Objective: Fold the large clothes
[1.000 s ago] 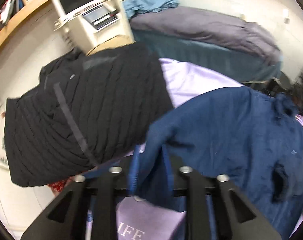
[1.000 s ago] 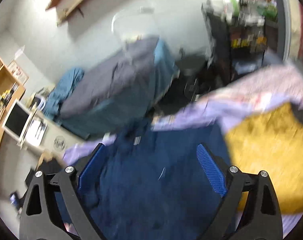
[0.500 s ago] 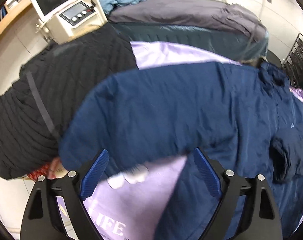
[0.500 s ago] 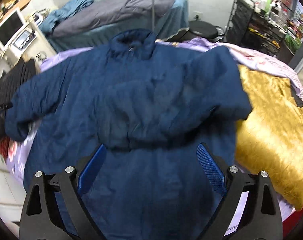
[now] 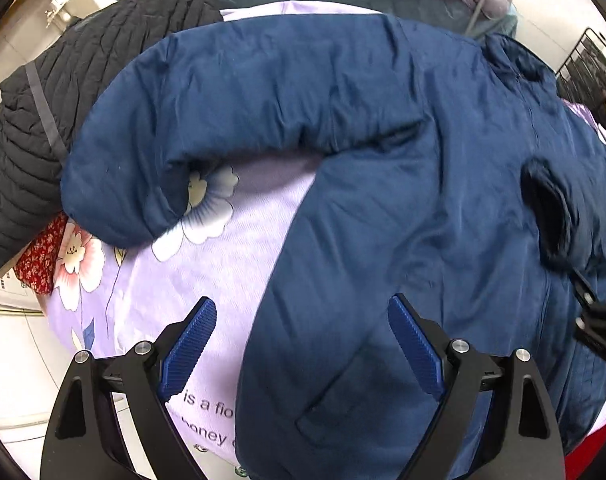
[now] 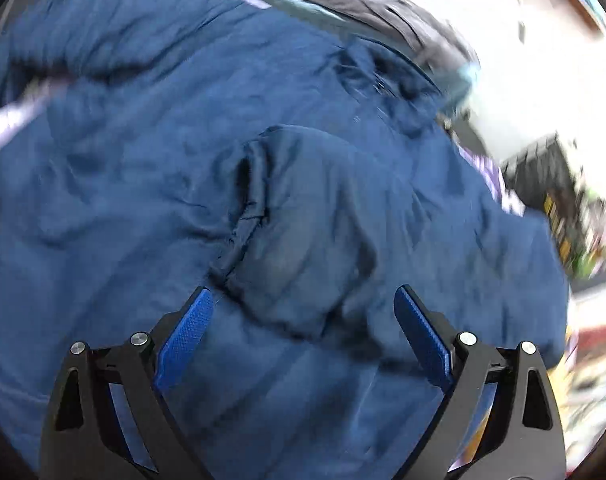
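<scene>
Navy padded jacket (image 5: pixel 403 140) lies spread across the lilac floral sheet (image 5: pixel 223 264), collar toward the far edge, one sleeve (image 5: pixel 207 92) outstretched leftward, nearest the left gripper (image 5: pixel 301 344); right gripper (image 6: pixel 303 336) hovers mid-body. Both fingers gape, empty.

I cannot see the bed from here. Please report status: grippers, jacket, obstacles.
Left gripper open, empty. Right gripper open, empty. Blue jacket flat, one sleeve folded in. Black jacket beside other sleeve.

Left gripper (image 5: pixel 302 336) pointed steeply down, blue pads (image 5: pixel 189 346) spread wide, nothing pinched. Right gripper (image 6: pixel 304 332) likewise angled down, pads (image 6: pixel 423 340) wide apart, gripping nothing.
</scene>
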Available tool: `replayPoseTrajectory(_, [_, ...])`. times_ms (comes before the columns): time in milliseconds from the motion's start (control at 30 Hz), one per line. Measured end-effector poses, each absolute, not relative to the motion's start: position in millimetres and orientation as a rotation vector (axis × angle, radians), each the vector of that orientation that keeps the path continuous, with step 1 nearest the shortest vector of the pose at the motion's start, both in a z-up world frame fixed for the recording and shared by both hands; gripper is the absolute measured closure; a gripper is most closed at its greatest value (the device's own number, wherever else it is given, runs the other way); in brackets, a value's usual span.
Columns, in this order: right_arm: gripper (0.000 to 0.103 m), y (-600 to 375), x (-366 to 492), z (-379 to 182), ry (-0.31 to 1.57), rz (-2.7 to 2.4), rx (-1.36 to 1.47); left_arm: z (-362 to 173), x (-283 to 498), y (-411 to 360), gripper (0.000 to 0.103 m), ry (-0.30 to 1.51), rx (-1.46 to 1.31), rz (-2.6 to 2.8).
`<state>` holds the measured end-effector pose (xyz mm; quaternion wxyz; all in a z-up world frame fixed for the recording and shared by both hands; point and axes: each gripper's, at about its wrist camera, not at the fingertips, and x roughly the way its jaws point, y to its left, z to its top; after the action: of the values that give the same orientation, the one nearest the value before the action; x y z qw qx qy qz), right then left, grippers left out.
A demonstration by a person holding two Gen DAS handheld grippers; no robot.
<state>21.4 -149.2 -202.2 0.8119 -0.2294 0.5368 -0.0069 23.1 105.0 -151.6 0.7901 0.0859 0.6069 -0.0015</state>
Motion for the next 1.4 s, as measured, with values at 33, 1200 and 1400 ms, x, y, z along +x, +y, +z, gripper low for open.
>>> replayPoseTrajectory(33, [0.018,-145.6,22.8,-208.0,1.133,-0.015,-0.551,-151.6,20.8,103.9,0.017,1.304,0.196,-0.002])
replayPoseTrajectory(1200, [0.033,-395.8,-114.4,-130.0,1.091,-0.358,0.403,-145.5,2.1,67.9,0.016,1.23,0.346,-0.154])
replayPoseTrajectory(1400, [0.033,-359.7,-166.0,-175.8,1.252,-0.25,0.463,-155.4,2.2,150.5,0.015,1.272,0.294,-0.062])
